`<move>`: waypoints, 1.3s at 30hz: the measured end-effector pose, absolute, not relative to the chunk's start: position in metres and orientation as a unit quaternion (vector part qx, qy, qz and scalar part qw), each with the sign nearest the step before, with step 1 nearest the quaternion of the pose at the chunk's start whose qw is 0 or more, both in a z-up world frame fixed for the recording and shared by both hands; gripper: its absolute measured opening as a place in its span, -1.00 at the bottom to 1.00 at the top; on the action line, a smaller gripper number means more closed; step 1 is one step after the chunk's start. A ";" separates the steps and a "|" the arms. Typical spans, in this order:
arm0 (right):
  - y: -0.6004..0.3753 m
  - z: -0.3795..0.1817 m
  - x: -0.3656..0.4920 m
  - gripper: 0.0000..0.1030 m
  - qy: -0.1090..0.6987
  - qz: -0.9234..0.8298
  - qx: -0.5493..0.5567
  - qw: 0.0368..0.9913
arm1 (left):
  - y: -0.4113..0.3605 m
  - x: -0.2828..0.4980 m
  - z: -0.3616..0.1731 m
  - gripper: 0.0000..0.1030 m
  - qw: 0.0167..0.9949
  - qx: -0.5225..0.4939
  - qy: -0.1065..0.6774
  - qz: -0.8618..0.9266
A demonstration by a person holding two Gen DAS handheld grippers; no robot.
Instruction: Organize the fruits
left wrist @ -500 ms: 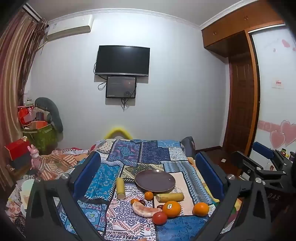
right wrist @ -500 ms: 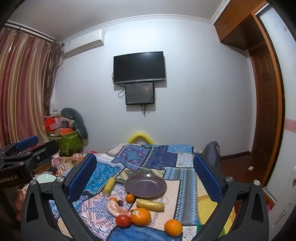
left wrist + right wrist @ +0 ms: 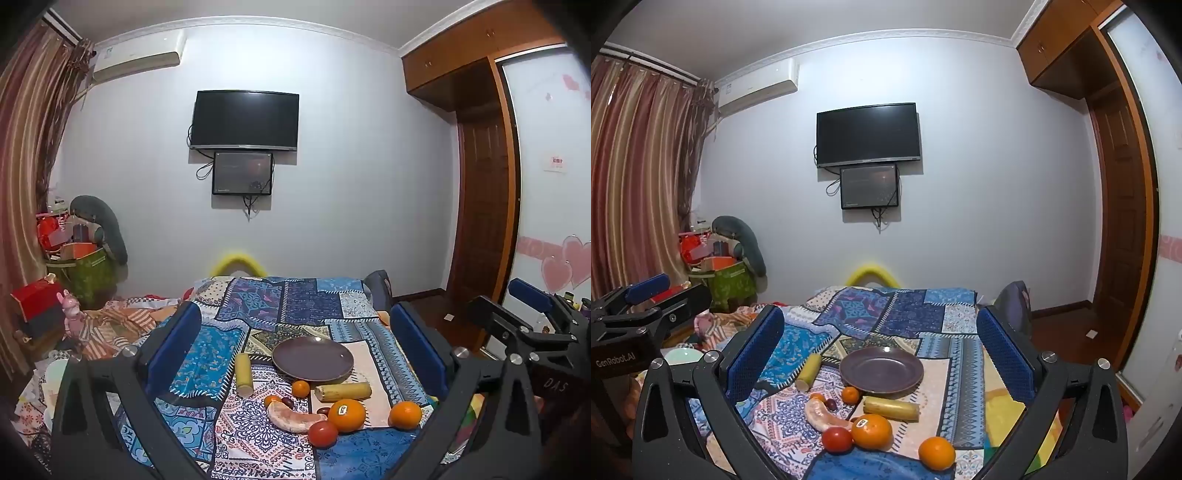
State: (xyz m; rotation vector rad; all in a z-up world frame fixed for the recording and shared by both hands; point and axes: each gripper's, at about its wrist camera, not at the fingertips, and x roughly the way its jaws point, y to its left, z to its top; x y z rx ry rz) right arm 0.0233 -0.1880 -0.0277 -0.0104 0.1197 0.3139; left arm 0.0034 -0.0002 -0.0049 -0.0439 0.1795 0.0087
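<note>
A dark purple plate (image 3: 313,358) (image 3: 881,368) lies empty on a patchwork cloth (image 3: 207,354). In front of it sit a large stickered orange (image 3: 347,415) (image 3: 872,430), a second orange (image 3: 405,414) (image 3: 936,453), a small orange (image 3: 300,388) (image 3: 850,394), a red tomato (image 3: 322,434) (image 3: 837,439), a pink curved fruit piece (image 3: 293,417) (image 3: 823,412) and two yellow-green cane pieces (image 3: 244,373) (image 3: 343,391). My left gripper (image 3: 295,343) and right gripper (image 3: 881,343) both hover open above the spread, holding nothing. The right gripper's body (image 3: 524,325) shows at the left view's right edge.
A wall with a TV (image 3: 244,120) stands behind the bed. Boxes and a green bin (image 3: 86,273) crowd the left corner by the curtain (image 3: 635,177). A wooden wardrobe and door (image 3: 484,206) are at right, with dark floor (image 3: 1071,332) beside the bed. A pink toy (image 3: 72,314) lies left.
</note>
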 end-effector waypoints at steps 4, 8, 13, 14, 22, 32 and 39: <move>-0.188 -0.028 0.023 1.00 0.060 0.156 -0.006 0.986 | 0.000 0.005 -0.004 1.00 0.996 -0.020 0.089 0.004; -0.188 -0.027 0.024 1.00 0.059 0.154 -0.006 0.986 | -0.001 0.005 -0.004 1.00 0.996 -0.018 0.089 0.001; -0.189 -0.025 0.023 1.00 0.058 0.154 -0.004 0.986 | -0.003 0.003 -0.004 1.00 0.996 -0.014 0.087 0.000; -0.189 -0.025 0.022 1.00 0.058 0.153 -0.005 0.987 | -0.004 0.002 -0.003 1.00 0.996 -0.013 0.086 0.000; -0.190 -0.025 0.021 1.00 0.055 0.153 -0.007 0.987 | -0.007 0.001 -0.002 1.00 0.997 -0.010 0.081 0.000; -0.190 -0.023 0.020 1.00 0.054 0.153 -0.007 0.987 | -0.008 -0.001 -0.001 1.00 0.997 -0.009 0.079 0.001; -0.189 -0.023 0.020 1.00 0.053 0.153 -0.008 0.987 | -0.006 -0.002 0.000 1.00 0.997 -0.009 0.079 0.002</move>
